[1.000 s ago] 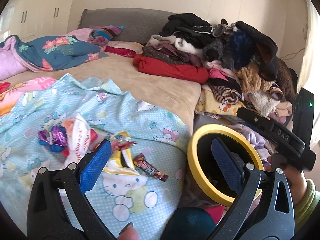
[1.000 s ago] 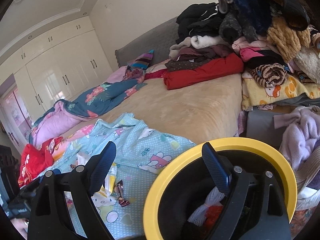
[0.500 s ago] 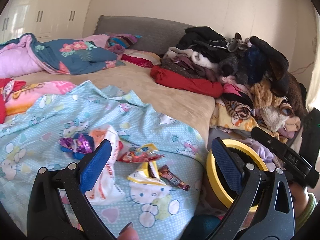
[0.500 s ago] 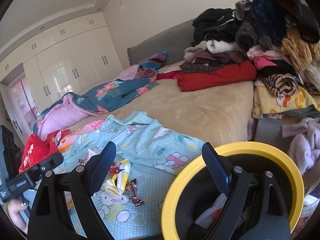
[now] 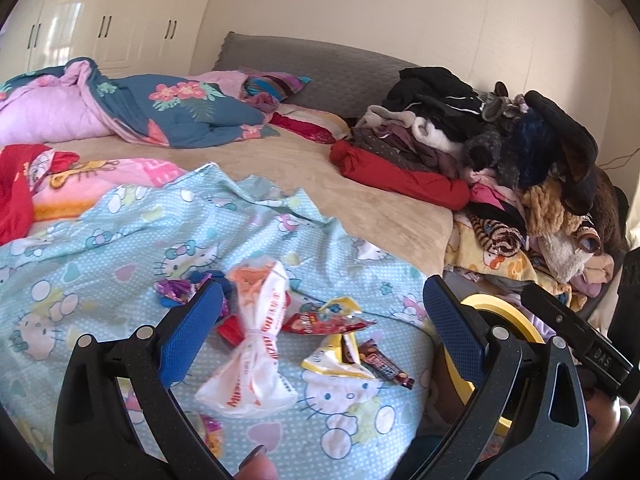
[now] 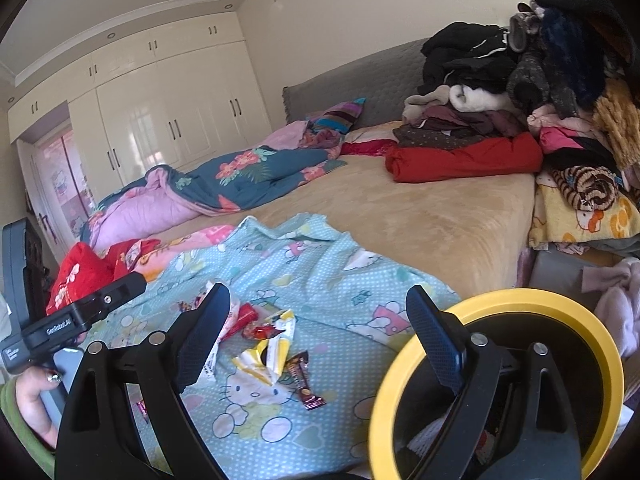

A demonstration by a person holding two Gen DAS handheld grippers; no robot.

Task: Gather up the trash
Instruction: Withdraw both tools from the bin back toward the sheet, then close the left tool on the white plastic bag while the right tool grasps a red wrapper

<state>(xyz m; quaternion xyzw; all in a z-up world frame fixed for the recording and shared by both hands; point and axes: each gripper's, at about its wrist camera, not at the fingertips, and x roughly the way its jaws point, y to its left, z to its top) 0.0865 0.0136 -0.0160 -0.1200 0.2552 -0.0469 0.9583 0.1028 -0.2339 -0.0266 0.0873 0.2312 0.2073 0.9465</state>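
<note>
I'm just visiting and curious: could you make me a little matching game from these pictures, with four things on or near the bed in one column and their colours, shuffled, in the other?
Things:
1. rim of the trash bin
2. knotted plastic bag
3. folded garment at the foot of the clothes pile
4. candy bar wrapper

Colours:
A. dark brown
B. red
C. yellow
D. white with orange print

Pairs: 1-C, 2-D, 3-B, 4-A
</note>
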